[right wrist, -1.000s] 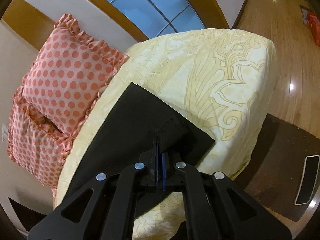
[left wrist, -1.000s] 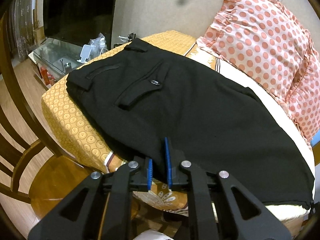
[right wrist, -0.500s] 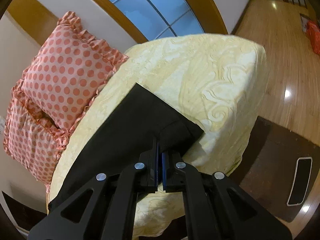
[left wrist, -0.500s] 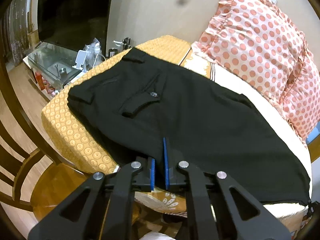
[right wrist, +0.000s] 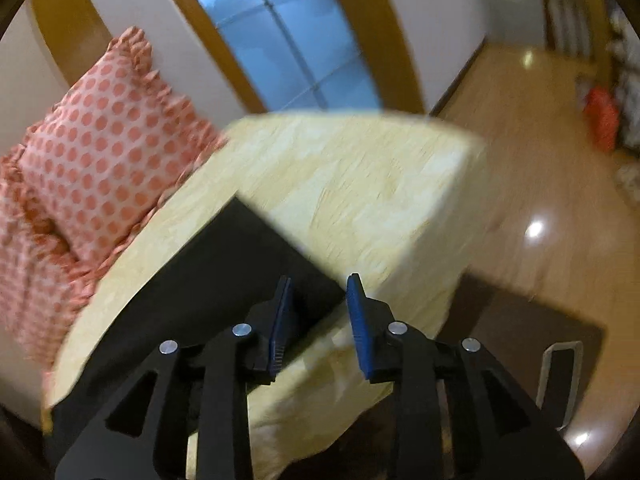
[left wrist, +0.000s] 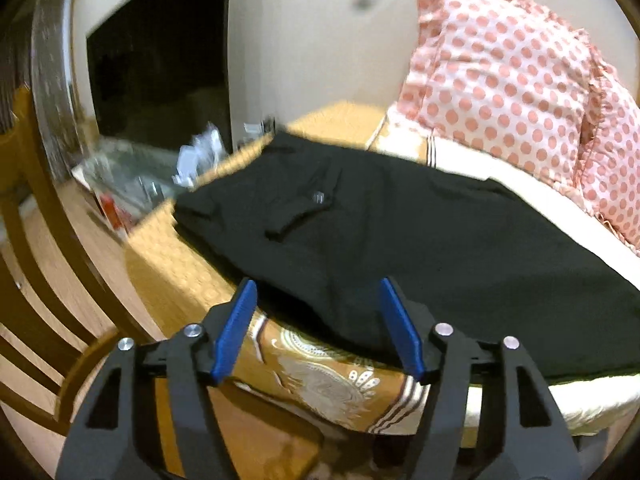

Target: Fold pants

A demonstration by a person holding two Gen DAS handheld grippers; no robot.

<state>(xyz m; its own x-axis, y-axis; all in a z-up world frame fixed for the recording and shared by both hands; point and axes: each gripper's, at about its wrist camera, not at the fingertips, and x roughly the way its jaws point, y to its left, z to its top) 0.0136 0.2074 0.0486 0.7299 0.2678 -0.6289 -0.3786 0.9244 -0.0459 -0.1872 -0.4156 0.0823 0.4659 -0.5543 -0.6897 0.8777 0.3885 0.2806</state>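
Observation:
Black pants [left wrist: 400,236] lie flat across the bed, back pocket with a button [left wrist: 318,197] toward the far left. My left gripper [left wrist: 316,300] is open, its blue pads on either side of the pants' near edge, holding nothing. In the right wrist view the pants' leg end [right wrist: 224,276] lies on the yellow bedspread [right wrist: 360,184]. My right gripper [right wrist: 318,300] is open at the hem corner, holding nothing.
Pink polka-dot pillows [left wrist: 500,76] [right wrist: 96,152] lean against the wall at the bed's far side. A wooden chair [left wrist: 44,320] stands at the left. A dark TV [left wrist: 160,68] and a cluttered glass stand [left wrist: 132,176] are behind. A dark mat [right wrist: 520,344] lies on the wooden floor.
Both grippers were shut on the pants' near edge and have opened, letting the cloth go. Both have drawn back a little from the bed; both views are motion-blurred.

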